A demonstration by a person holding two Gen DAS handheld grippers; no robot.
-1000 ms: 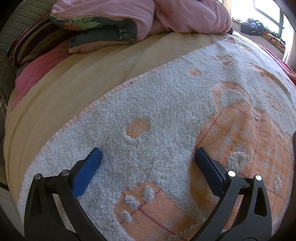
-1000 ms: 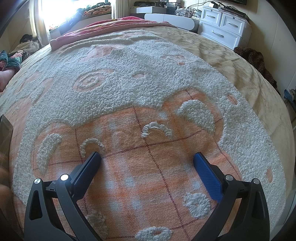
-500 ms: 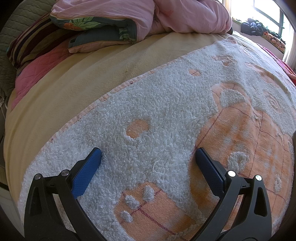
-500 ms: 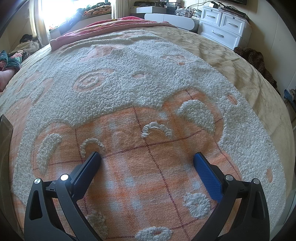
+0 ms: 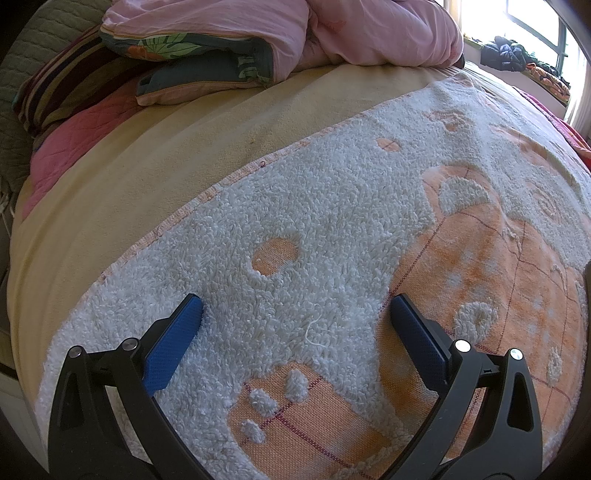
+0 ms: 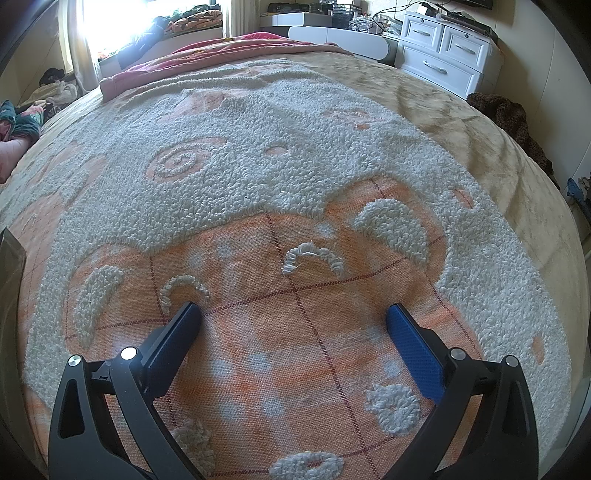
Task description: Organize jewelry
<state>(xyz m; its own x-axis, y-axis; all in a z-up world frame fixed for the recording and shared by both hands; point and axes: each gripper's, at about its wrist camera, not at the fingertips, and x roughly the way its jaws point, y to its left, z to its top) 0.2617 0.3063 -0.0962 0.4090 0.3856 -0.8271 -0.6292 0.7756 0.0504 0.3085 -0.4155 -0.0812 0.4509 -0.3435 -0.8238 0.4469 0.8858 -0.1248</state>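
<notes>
No jewelry shows in either view. My left gripper (image 5: 295, 308) is open and empty, low over the white tufted part of an orange and white blanket (image 5: 332, 206) spread on a bed. My right gripper (image 6: 293, 314) is open and empty, low over the orange woven part of the same blanket (image 6: 258, 177). A dark flat object (image 6: 9, 254) shows at the left edge of the right wrist view; I cannot tell what it is.
Pink bedding and folded pillows (image 5: 258, 40) are piled at the head of the bed. A beige sheet (image 5: 129, 177) lies under the blanket. A white dresser (image 6: 447, 62) stands beyond the bed's far corner. A bright window (image 6: 118, 26) is at the far left.
</notes>
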